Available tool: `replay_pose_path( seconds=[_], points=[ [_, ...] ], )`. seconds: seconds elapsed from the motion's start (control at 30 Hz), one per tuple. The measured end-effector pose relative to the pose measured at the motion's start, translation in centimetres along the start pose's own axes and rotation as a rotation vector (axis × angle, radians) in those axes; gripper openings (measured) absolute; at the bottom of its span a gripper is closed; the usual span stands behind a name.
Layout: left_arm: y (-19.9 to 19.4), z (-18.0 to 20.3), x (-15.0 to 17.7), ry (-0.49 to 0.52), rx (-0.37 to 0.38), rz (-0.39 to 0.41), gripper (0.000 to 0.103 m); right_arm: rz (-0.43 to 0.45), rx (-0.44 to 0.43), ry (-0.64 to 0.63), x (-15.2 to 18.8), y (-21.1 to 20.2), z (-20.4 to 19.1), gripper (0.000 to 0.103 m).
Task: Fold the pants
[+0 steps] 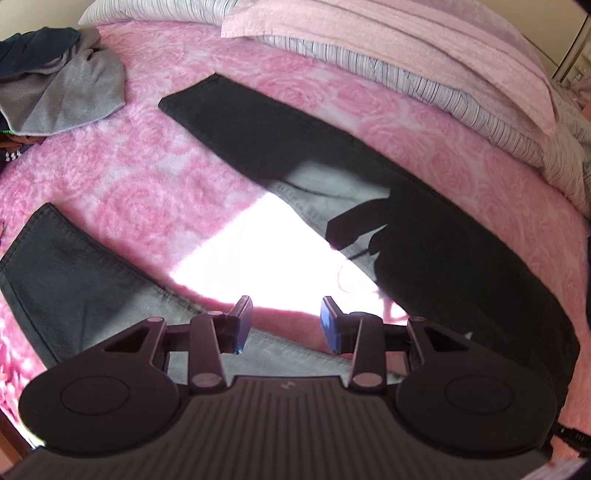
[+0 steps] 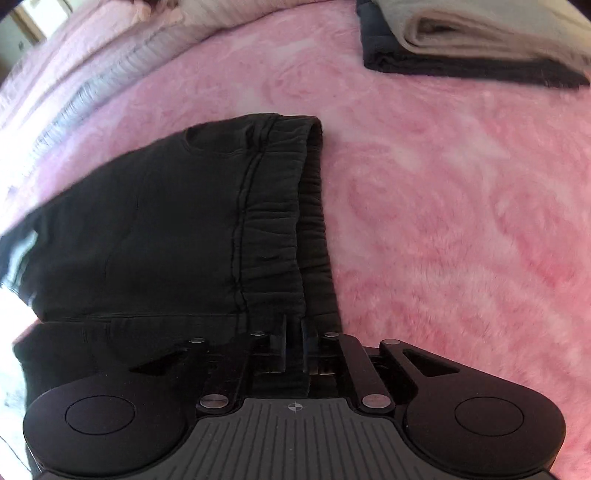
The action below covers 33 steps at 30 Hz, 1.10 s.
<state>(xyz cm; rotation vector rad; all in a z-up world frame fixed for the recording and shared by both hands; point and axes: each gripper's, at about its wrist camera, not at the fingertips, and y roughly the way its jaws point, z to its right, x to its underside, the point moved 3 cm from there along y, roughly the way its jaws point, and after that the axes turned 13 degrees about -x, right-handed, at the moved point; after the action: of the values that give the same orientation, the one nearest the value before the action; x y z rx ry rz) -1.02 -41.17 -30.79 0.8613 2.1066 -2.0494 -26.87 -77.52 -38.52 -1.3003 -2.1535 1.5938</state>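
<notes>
Fingers of your right gripper (image 2: 293, 345) pinch the gathered waistband of the black pants (image 2: 177, 221), which lie flat on the pink blanket (image 2: 461, 221). Your left gripper (image 1: 286, 321) hovers spread and empty over the splayed legs. Only your right view shows folded towels (image 2: 480, 33) beyond; only your left shows crumpled grey clothes (image 1: 70, 85).

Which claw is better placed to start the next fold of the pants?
Right, probably. The right claw is shut on the waistband of the pants, while the left claw is open above the spread legs, gripping nothing.
</notes>
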Motion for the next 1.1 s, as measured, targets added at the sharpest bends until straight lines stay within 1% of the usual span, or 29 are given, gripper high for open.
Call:
replay_pose_path(
  seconds=[0.03,0.07,0.1,0.13,0.17,0.2,0.23,0.3,0.33,0.4,0.47,0.5,0.53,0.6,0.67,0.77,0.8,0.83,0.9,1.0,1.1],
  points=[
    [0.1,-0.2,0.4,0.004,-0.002,-0.001,0.035,-0.006,0.033,-0.009,-0.3,-0.5,-0.6,0.005],
    [0.0,-0.4,0.6,0.005,0.003,0.002,0.035,0.007,0.095,-0.017,-0.3,-1.3,-1.1,0.01],
    [0.0,-0.6,0.8,0.008,0.006,-0.002,0.035,0.034,0.154,-0.024,-0.3,-2.2,-1.7,0.012],
    [0.1,-0.8,0.9,0.013,0.005,-0.008,0.035,0.074,0.196,-0.033,0.2,-3.4,-2.4,0.017],
    [0.1,-1.0,1.0,0.019,0.006,-0.01,0.035,0.115,0.205,-0.047,0.6,-4.4,-3.3,0.027],
    [0.1,-1.2,1.1,0.027,0.01,-0.009,0.035,0.14,0.19,-0.066,1.2,-4.9,-4.5,0.032],
    [0.1,-1.3,1.1,0.037,0.012,-0.008,0.035,0.143,0.161,-0.095,2.1,-5.3,-5.6,0.039],
    [0.3,-1.6,1.4,0.072,0.023,-0.003,0.035,0.118,0.121,-0.159,4.5,-4.7,-7.9,0.04],
    [0.5,-1.6,1.6,0.097,0.026,0.0,0.035,0.092,0.116,-0.194,5.8,-4.0,-9.0,0.04],
    [1.0,-2.2,2.1,0.155,0.028,0.008,0.035,0.047,0.142,-0.25,9.2,-2.9,-10.4,0.04],
    [1.6,-3.5,2.9,0.2,0.032,0.01,0.036,-0.062,0.207,-0.268,13.3,-1.7,-10.4,0.04],
    [1.9,-4.4,3.3,0.228,0.03,0.01,0.036,-0.096,0.227,-0.261,15.3,-1.6,-10.1,0.04],
    [2.3,-5.4,3.8,0.26,0.018,0.009,0.036,-0.046,0.231,-0.238,17.0,-2.5,-9.9,0.042],
    [2.8,-8.3,4.8,0.305,-0.001,-0.002,0.036,-0.047,0.248,-0.139,19.2,-3.7,-9.4,0.042],
    [2.9,-11.5,5.5,0.317,-0.004,-0.025,0.036,-0.032,0.307,-0.082,20.2,-5.1,-10.1,0.042],
    [2.4,-15.8,6.3,0.337,-0.004,-0.062,0.036,-0.13,0.344,0.049,21.2,-6.3,-11.9,0.042],
    [2.1,-16.9,6.4,0.35,-0.007,-0.071,0.036,-0.121,0.354,0.058,21.7,-7.0,-13.1,0.042],
    [1.6,-17.9,6.5,0.365,-0.007,-0.08,0.036,-0.096,0.341,0.06,22.1,-7.8,-14.5,0.042],
    [0.2,-19.1,6.2,0.402,-0.005,-0.082,0.036,-0.055,0.283,0.096,22.7,-9.7,-17.6,0.042],
    [-3.1,-19.7,5.0,0.43,0.025,-0.04,0.036,-0.008,0.175,0.157,22.6,-12.3,-21.6,0.042],
    [-6.7,-19.2,3.2,0.437,0.086,0.008,0.039,0.028,0.114,0.148,21.3,-14.4,-25.9,0.044]
  ],
)
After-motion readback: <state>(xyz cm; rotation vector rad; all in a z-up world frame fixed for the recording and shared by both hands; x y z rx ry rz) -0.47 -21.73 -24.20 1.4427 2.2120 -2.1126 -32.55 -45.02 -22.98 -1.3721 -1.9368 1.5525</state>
